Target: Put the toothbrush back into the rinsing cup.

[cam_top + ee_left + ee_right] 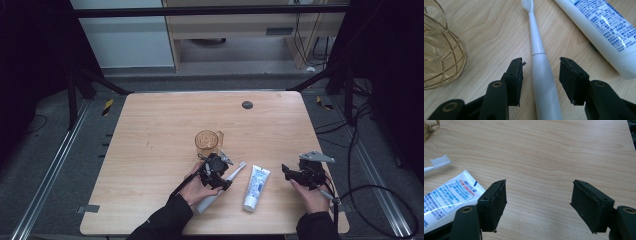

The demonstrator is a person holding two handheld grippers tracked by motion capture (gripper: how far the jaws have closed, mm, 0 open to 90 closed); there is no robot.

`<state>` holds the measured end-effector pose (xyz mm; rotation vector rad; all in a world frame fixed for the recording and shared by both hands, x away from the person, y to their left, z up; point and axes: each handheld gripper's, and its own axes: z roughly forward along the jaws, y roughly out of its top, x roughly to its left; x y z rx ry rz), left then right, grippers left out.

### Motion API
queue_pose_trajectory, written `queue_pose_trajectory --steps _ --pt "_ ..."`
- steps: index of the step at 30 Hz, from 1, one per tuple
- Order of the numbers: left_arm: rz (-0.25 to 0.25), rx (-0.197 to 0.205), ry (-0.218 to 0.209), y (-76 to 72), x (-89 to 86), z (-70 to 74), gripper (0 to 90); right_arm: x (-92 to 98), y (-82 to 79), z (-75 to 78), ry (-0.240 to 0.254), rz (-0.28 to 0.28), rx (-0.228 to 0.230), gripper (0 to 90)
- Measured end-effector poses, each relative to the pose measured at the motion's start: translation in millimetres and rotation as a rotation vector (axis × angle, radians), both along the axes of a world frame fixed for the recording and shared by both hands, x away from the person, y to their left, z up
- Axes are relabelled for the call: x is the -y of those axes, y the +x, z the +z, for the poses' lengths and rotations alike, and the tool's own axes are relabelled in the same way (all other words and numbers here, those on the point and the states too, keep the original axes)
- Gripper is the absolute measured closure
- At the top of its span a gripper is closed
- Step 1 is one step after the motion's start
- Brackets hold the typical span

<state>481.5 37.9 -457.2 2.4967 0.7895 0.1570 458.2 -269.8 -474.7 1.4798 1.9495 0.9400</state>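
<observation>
Wooden table: left gripper straddles the toothbrush, jaws spread, not yet pinching, lined up for a grab; right gripper waits spread beside the toothpaste.

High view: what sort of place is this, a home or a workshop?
Probably a lab or recording booth, not a home: the wooden table stands inside a dark metal frame, loose cables trail over the grey floor, and a desk stands behind.
</observation>
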Motion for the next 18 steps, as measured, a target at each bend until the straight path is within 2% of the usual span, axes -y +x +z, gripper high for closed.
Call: queue_pose_trajectory --steps 18 --pt "-0.009 -0.047 0.033 2.2 2.7 -12.2 57.1 0.2 0.6 -0.4 -0.002 0.007 -0.009 29.0"
